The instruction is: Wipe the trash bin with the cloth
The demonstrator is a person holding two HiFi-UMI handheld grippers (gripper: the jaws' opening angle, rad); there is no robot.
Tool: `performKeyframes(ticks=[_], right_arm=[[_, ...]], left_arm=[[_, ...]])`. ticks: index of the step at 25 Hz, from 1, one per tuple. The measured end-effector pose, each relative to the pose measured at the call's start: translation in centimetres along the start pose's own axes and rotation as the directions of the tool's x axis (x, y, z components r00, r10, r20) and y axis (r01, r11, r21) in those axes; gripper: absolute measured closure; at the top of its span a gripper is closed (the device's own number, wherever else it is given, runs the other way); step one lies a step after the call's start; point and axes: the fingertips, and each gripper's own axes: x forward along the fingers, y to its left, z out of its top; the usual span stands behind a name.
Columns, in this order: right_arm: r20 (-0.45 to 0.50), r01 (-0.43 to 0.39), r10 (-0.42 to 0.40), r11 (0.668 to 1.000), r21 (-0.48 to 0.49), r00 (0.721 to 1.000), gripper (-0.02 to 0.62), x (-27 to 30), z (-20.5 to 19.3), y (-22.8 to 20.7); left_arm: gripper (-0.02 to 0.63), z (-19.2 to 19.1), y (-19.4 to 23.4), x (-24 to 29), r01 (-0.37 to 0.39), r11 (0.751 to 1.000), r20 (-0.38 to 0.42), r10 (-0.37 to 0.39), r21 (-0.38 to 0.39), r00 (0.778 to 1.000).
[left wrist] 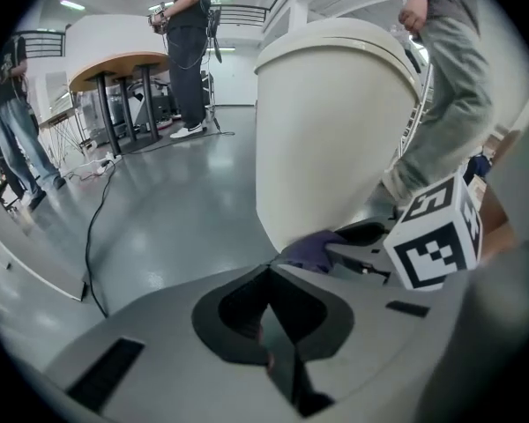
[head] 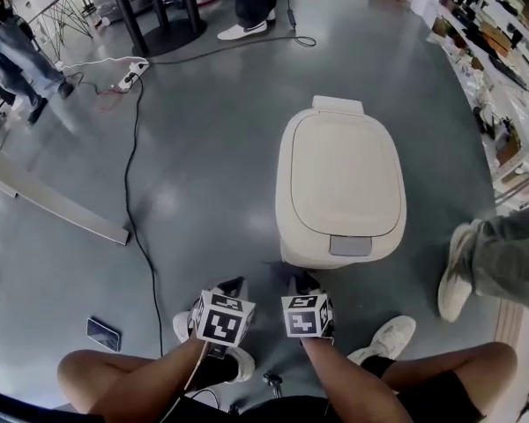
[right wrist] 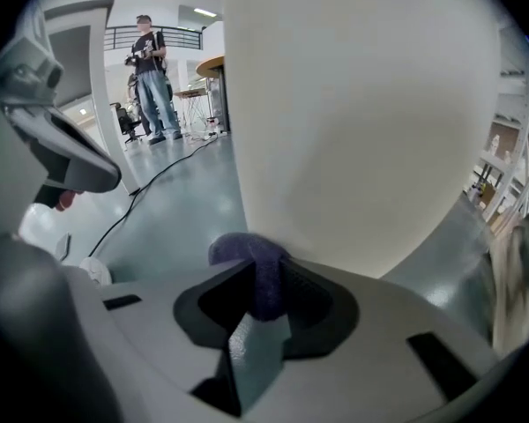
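Grey floor [head: 203, 166] carries cream trash bin [head: 339, 183], lid down. Right gripper [right wrist: 260, 302] at bin's lower front clamps purple cloth [right wrist: 247, 254], which touches bin wall. Left gripper [left wrist: 269, 324] sits left of bin front, jaws together, empty.

No words, numbers, brand names or signs can be read anywhere. The only printed marks are black-and-white square markers on the cube [head: 222, 317] of the left gripper [left wrist: 266, 276], at about 7 o'clock in the head view, and on the other cube [head: 307, 315], that of the right gripper [right wrist: 251, 276], at about 6 o'clock. They are blocky coded patterns, not letters or digits. One such face also shows at 4 o'clock in the left gripper view.
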Motion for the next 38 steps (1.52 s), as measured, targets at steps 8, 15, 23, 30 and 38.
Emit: performKeyframes(ticks=[8, 15, 23, 30, 38], right_arm=[[-0.009, 0.034, -0.034, 0.998, 0.056, 0.999, 0.503, -0.6, -1.5, -3.9], [-0.021, 0.074, -0.072, 0.994, 0.077, 0.997, 0.503, -0.8, -3.2, -8.3], [-0.021, 0.096, -0.095, 0.991, 0.089, 0.995, 0.503, -1.0, -4.0, -10.7], [-0.003, 0.034, -0.035, 0.997, -0.074, 0.999, 0.503, -3.5, -3.1, -11.0], [0.102, -0.144, 0.183, 0.94, -0.308, 0.978, 0.503, -9.9, 0.9, -15.2]], left_arm=[[0.606, 1.2, -3.0, 1.7, 0.03, 0.999, -0.031, -0.028, 0.044, 0.999], [0.606, 0.3, -4.6, 2.7, 0.053, 0.995, -0.091, -0.046, 0.079, 0.995], [0.606, 1.1, -6.5, 3.6, 0.075, 0.991, -0.102, -0.064, 0.114, 0.993], [0.606, 4.0, -10.7, 2.7, 0.114, 0.984, -0.07, -0.105, 0.136, 0.992], [0.606, 7.2, -16.0, 1.6, 0.084, 0.982, 0.006, -0.086, 0.171, 0.996]])
